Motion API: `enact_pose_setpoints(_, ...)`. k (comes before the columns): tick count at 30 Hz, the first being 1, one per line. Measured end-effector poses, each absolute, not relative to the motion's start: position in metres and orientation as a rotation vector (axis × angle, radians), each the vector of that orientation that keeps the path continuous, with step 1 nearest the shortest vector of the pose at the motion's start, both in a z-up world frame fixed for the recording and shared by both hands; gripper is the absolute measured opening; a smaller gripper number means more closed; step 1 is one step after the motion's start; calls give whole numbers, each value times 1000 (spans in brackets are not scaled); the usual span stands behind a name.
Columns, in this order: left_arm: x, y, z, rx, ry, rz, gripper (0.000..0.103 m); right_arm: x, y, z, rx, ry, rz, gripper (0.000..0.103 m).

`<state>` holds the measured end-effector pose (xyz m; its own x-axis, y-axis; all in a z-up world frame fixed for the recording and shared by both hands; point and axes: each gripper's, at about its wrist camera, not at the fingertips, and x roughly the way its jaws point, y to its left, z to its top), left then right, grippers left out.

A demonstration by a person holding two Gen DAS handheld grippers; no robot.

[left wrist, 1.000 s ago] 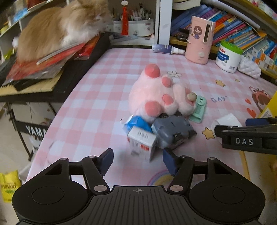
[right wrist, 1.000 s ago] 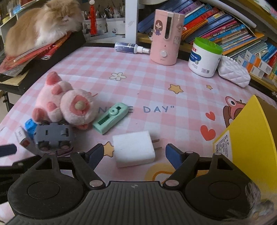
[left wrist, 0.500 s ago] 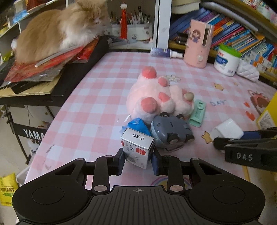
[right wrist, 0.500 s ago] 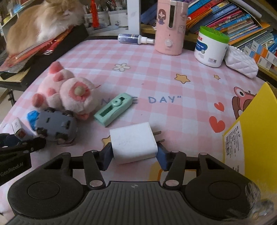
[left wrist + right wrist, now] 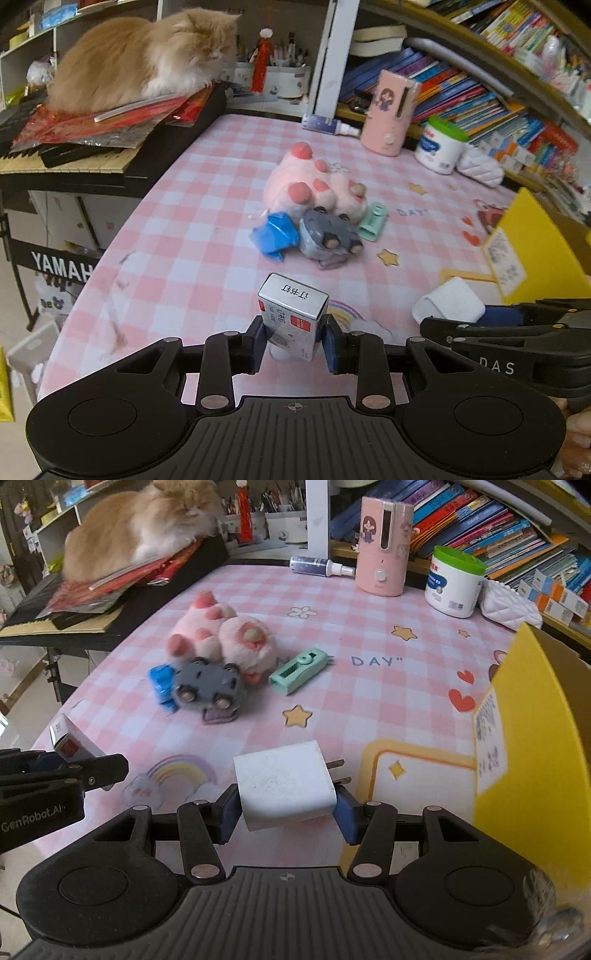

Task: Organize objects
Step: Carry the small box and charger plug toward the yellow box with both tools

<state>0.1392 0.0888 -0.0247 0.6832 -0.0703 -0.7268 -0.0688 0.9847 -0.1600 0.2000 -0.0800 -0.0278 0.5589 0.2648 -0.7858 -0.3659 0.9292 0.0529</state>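
The left gripper [image 5: 293,341] is clenched on one small silver staple box [image 5: 293,317], its two blue pads pressed against the box's sides; the box stands upright between them above the near edge of the pink checked tablecloth [image 5: 192,236]. The right gripper [image 5: 286,808] grasps one white plug charger [image 5: 284,784] the same way, with the charger's two metal prongs pointing right toward one yellow box [image 5: 535,746] that stands just beside it at the table's right edge.

Four loose things lie in a cluster mid-table: one pink plush toy [image 5: 221,631], one grey toy car [image 5: 207,690] on its back with wheels up and touching the plush, one blue packet [image 5: 160,683] against the car's left side, and one mint-green correction tape [image 5: 297,670] just right of the plush.

Along the far edge stand one pink humidifier [image 5: 382,546] and one white jar with a green lid [image 5: 454,581], with one small spray bottle [image 5: 317,565] lying on its side and one white quilted pouch [image 5: 509,605] beside the jar. One orange cat [image 5: 144,59] sits on red papers atop one keyboard [image 5: 74,162] to the left of the table.
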Motion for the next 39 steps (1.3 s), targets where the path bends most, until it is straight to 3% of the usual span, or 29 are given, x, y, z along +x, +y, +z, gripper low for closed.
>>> enact_pose_setpoints(23, 7, 67, -4, -143, 788, -193, 30, 42, -112, 0, -4, 872, 280, 50)
enact_pose_setpoints(39, -11, -4, -8, -13, 821, -462, 30, -34, -186, -14, 168, 913, 14, 50)
